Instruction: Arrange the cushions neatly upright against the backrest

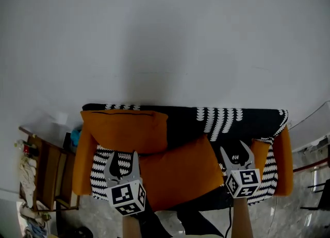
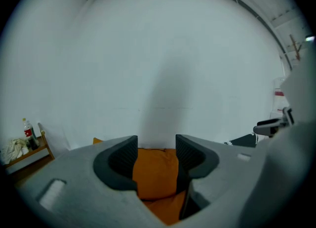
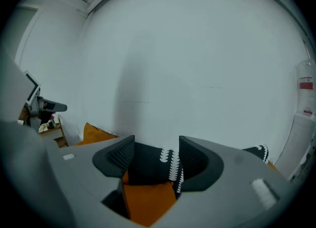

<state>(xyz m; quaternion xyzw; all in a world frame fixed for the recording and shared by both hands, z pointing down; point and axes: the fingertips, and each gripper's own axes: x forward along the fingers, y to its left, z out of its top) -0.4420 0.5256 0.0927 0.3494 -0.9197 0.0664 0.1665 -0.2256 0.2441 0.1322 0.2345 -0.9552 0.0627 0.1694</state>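
Left claw, right claw (agape) beside flat cushion

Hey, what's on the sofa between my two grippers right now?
In the head view, an orange cushion, lying down rather than upright, fills the stretch between the left gripper and the right gripper.

The wall blocked access behind the sofa. A flat cushion occupied mid-seat; bare seat lay on either side.
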